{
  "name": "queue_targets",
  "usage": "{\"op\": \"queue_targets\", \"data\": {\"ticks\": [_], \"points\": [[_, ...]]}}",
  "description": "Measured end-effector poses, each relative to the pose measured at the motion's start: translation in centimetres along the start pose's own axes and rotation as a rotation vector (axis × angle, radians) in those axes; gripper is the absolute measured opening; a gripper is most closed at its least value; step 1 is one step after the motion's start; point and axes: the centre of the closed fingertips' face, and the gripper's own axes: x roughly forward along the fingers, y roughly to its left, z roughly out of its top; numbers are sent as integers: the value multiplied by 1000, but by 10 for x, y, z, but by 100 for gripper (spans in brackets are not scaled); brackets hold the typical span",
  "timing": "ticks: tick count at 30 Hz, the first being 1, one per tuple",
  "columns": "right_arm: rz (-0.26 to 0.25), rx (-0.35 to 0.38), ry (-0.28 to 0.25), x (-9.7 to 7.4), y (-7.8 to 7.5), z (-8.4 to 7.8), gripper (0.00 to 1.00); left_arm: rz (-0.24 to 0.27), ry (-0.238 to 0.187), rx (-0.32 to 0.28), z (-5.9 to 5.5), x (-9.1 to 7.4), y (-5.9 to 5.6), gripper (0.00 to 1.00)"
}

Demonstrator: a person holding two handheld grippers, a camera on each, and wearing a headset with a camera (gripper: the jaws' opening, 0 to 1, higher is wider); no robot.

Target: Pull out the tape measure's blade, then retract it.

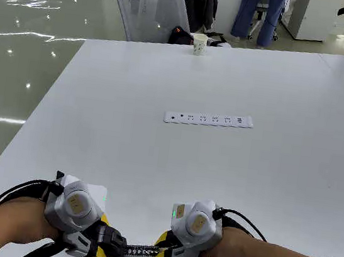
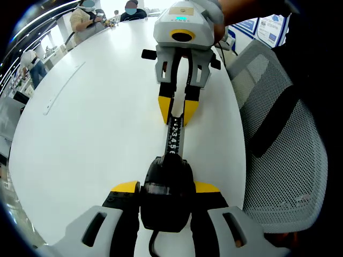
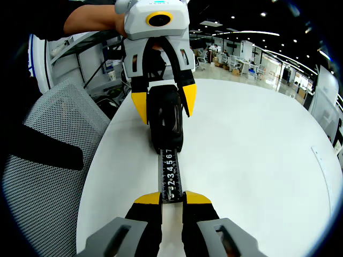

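The black tape measure case (image 1: 115,246) sits low over the near edge of the white table (image 1: 217,172), with my left gripper (image 1: 104,247) shut on it. A short length of blade (image 1: 141,250) with black numerals runs from the case to my right gripper (image 1: 162,254), which is shut on the blade's end. In the left gripper view the case (image 2: 169,195) lies between my yellow-tipped jaws, and the blade (image 2: 174,140) leads up to the right gripper (image 2: 179,115). The right gripper view has the blade (image 3: 170,174) pinched at the right gripper (image 3: 172,199), with the case (image 3: 165,120) beyond it.
A white power strip (image 1: 208,119) lies mid-table. A paper cup (image 1: 199,44) stands at the far edge, with a mesh chair (image 1: 151,5) behind it. Another mesh chair (image 2: 278,160) is close to the near table edge. People stand in the background.
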Motion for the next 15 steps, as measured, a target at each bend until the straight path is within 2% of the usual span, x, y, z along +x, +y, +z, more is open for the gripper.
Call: {"op": "queue_targets", "data": {"ticks": [15], "points": [[-1,6,-1,-3,1,-2,10,-1,3,-1,0,0,-1,31]]}}
